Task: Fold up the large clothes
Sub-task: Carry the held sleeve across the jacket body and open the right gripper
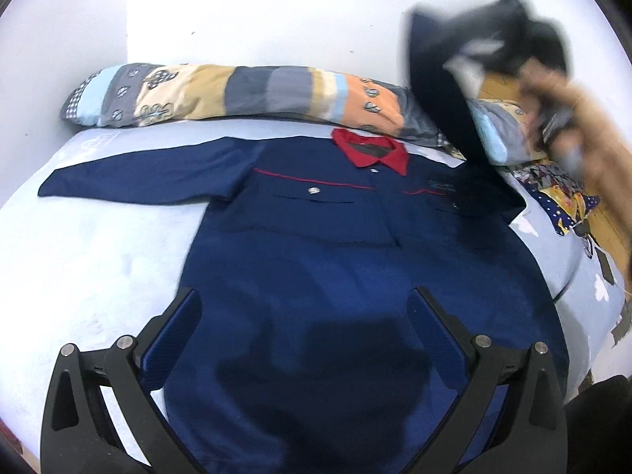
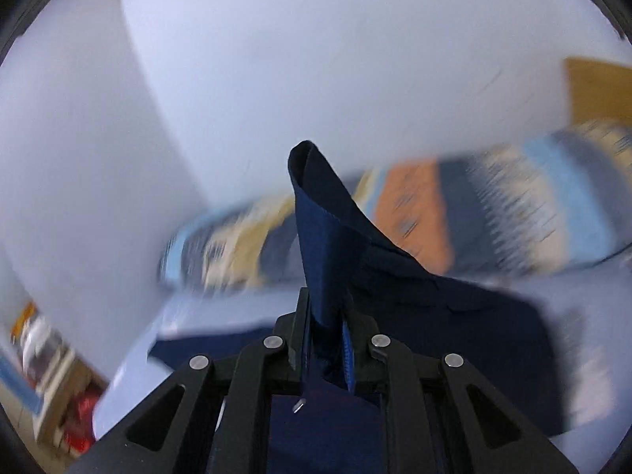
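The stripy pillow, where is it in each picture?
Left wrist view: the stripy pillow lies across the upper middle, against the white wall, behind the red collar of the blue shirt.
Right wrist view: the stripy pillow runs, blurred, across the middle, behind the sleeve pinched in the right gripper.
Shared landmark: the blue shirt.

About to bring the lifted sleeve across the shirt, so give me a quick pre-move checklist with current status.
1. right gripper clamped on sleeve: ok.
2. left gripper open, holding nothing: ok.
3. shirt body lying flat on bed: ok.
4. Far sleeve spread flat: ok.
5. red collar clear of pillow: ok.
6. Sleeve end free of twists: cannot tell, blurred.
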Demonstrator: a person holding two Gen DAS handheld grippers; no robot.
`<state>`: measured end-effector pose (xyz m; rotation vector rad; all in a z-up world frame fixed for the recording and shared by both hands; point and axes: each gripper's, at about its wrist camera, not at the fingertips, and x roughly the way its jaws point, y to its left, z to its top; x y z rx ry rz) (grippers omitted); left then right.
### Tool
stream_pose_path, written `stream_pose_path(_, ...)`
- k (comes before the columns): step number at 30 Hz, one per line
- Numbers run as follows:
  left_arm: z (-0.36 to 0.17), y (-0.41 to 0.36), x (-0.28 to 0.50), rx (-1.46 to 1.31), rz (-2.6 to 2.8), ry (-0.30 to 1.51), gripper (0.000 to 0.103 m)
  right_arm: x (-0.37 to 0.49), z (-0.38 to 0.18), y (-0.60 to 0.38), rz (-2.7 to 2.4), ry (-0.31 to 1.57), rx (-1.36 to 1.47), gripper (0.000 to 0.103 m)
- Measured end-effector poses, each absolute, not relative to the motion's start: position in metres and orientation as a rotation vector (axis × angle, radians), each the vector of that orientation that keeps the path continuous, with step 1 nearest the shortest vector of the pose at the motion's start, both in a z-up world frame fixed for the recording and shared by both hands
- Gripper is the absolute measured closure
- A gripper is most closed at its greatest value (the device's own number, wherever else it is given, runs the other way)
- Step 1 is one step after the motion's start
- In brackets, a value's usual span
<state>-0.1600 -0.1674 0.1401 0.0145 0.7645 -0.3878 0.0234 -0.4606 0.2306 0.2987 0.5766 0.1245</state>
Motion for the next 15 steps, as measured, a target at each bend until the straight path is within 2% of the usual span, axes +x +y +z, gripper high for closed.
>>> stream_pose_path(4, 0.140, -0.158, -0.160, 0.015, -0.363, 0.755, 0.000, 0.072, 0.115, -0.382, 0.125, 0.764, 0.231, 0.090)
stream_pose_path(8, 0.138, -0.157, -0.159, 0.015, -0.379, 0.765, 0.000, 0.098, 0.038, -0.359, 0.081, 0.911, 0.200, 0.088)
stream_pose_path(10, 0.139, -0.159, -0.159, 0.021, -0.386, 0.760, 0.000, 0.093, 0.021, -0.353, 0.083, 0.968, 0.190, 0.073)
stream_pose_path(12, 0.141, -0.158, -0.156, 0.012, -0.396, 0.758, 0.000, 0.092, 0.023, -0.350, 0.145, 1.036, 0.216, 0.065)
stream_pose_path(15, 0.142, -0.158, -0.155, 0.002, -0.400, 0.756, 0.000, 0.071, 0.057, -0.363, 0.243, 0.963, 0.240, 0.064)
